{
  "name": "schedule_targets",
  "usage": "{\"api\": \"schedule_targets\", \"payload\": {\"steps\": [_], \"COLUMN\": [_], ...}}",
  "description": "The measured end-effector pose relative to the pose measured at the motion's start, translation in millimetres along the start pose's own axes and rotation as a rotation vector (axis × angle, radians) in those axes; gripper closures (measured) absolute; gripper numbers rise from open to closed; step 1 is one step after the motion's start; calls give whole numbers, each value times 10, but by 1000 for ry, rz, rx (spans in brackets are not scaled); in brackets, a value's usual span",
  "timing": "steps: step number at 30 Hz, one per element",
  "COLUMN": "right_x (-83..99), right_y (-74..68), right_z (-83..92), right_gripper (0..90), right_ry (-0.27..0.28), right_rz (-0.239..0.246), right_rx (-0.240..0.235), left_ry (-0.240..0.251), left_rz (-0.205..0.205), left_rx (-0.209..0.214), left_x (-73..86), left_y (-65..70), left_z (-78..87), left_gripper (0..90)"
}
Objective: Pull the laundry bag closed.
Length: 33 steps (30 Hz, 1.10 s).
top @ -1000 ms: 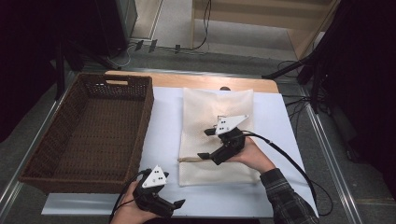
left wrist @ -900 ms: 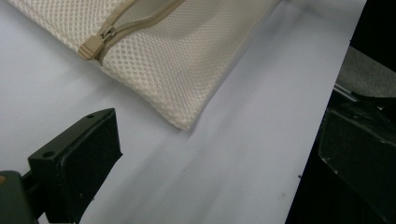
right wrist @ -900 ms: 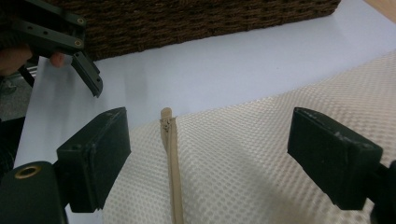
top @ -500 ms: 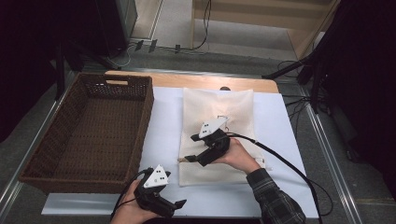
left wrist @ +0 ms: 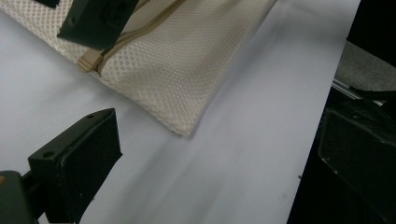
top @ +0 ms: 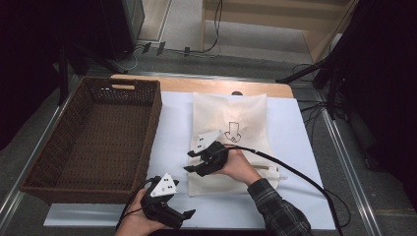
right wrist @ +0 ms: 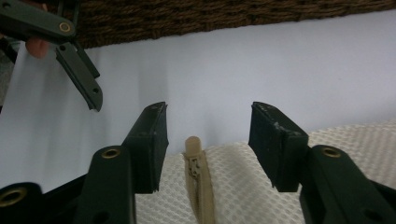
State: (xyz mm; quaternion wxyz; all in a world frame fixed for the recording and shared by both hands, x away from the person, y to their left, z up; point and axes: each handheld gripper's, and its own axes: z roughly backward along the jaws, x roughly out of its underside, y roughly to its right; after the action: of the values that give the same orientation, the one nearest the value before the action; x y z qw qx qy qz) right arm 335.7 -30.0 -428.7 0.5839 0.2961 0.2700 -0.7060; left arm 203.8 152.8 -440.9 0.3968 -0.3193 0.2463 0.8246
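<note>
Mesh bag [top: 230,142], cream, lies mid-frame on a white sheet [top: 300,147] over the table, dark floor around. Its zipper pull [right wrist: 192,148] sits between the right gripper [top: 191,161], whose jaws have just been closing, not yet touching. Left gripper [top: 189,215] waits agape at bottom.

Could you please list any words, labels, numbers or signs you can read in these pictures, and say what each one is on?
No readable words or numbers.
Mesh bag: a dark printed outline, roughly arrow-shaped, no legible lettering.
Grey plate on the left gripper: small dark marks, too small to read.
Grey plate on the right gripper: small dark marks, too small to read.
</note>
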Motion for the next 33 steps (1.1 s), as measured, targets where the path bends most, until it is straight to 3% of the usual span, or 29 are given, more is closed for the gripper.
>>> {"api": "schedule_targets", "payload": {"steps": [10, 15, 23, 24, 33], "right_x": [19, 59, 92, 99, 48], "right_y": [-31, -48, -88, -93, -90], "right_z": [-142, -233, -344, -355, -252], "right_gripper": [623, 671, 774, 807, 810], "right_ry": [-42, -73, -92, -92, -49], "right_rz": [-6, 11, 37, 36, 27], "right_rx": [-23, 5, 11, 14, 16], "left_ry": [-4, -13, -13, -13, -17], "left_rz": [0, 1, 5, 5, 7], "left_rx": [5, 4, 9, 9, 10], "left_x": [5, 7, 8, 9, 11], "left_y": [-9, -17, -22, -22, -27], "left_z": [-7, -16, -25, -25, -37], "left_gripper": [0, 0, 0, 0, 0]}}
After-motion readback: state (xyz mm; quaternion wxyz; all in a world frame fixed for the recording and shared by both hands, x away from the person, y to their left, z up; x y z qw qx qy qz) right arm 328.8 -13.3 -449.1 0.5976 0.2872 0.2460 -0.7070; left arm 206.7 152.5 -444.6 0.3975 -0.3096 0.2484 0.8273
